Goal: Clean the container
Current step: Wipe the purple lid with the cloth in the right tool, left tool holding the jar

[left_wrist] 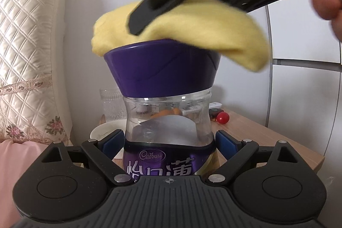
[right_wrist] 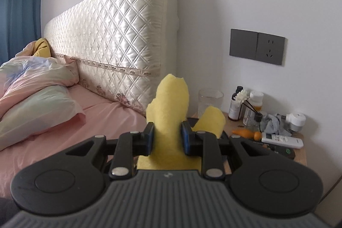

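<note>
The left gripper point(left_wrist: 170, 142) has a finger on each side of the jar point(left_wrist: 170, 121), low in the middle of the left view. Its blue pads sit right by the jar's sides, but I cannot tell if they press on it. The jar is clear with a purple label and a wide purple lid point(left_wrist: 162, 69). It stands up straight, and its bottom is hidden behind the gripper. The right gripper point(right_wrist: 167, 138) is clenched on a yellow cloth point(right_wrist: 171, 99), which sticks up between its pads in the middle of the right view. In the left view the cloth lies across the top of the lid, with the right gripper over it at the top of the frame. A person's fingers point(left_wrist: 326, 3) show at the upper right edge there. Behind the jar is a wooden nightstand point(left_wrist: 267, 138) with a glass point(left_wrist: 111, 104), a white bowl point(left_wrist: 102, 131) and a red ball point(left_wrist: 223, 118). On the left is a shiny cream headboard point(right_wrist: 119, 35). In the right view a pink bed point(right_wrist: 85, 125) fills the left, and a grey socket point(right_wrist: 257, 47) is on the wall at the right.
</note>
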A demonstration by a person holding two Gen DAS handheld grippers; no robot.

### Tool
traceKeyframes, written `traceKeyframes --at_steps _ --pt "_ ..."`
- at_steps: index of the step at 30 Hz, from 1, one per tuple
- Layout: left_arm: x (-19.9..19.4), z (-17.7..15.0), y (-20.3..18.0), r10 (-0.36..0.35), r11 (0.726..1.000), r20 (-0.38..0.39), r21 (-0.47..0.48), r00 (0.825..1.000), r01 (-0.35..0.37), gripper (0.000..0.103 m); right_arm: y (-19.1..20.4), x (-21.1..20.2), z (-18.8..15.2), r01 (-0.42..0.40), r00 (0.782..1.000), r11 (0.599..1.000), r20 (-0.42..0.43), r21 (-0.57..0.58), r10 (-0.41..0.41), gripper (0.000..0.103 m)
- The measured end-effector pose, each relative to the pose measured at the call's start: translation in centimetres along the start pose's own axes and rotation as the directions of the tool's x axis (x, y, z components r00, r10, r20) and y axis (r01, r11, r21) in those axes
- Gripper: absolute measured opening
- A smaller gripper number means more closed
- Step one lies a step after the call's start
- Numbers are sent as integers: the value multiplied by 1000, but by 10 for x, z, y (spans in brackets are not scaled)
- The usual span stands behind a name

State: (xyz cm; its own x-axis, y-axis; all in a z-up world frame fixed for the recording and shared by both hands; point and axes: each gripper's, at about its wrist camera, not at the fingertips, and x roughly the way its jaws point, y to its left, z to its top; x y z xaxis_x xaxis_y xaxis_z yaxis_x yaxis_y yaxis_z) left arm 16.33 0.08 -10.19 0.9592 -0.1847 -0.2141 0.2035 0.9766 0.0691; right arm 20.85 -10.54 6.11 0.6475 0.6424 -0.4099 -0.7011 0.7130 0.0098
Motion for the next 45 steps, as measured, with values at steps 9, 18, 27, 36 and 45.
traceKeyframes --at_steps 9,18,27,36,45 --pt "0 -1 2 -4 1000 5 2 1000 4 94 -16 -5 -5 86 996 996 5 12 -86 27" --pt "-1 -1 2 -2 1000 4 -1 1000 2 94 -14 19 4 54 999 998 3 19 -54 28" --pt "0 -1 1 0 1000 4 0 1000 0 94 -1 12 4 -4 1000 999 -13 35 5 28" --pt "1 0 0 4 1000 -2 -3 1000 -4 94 -11 -7 -3 64 998 998 -12 28 -64 27" --pt "0 1 -1 5 1000 -1 -3 1000 -5 94 -24 13 1 71 997 997 4 33 -71 28"
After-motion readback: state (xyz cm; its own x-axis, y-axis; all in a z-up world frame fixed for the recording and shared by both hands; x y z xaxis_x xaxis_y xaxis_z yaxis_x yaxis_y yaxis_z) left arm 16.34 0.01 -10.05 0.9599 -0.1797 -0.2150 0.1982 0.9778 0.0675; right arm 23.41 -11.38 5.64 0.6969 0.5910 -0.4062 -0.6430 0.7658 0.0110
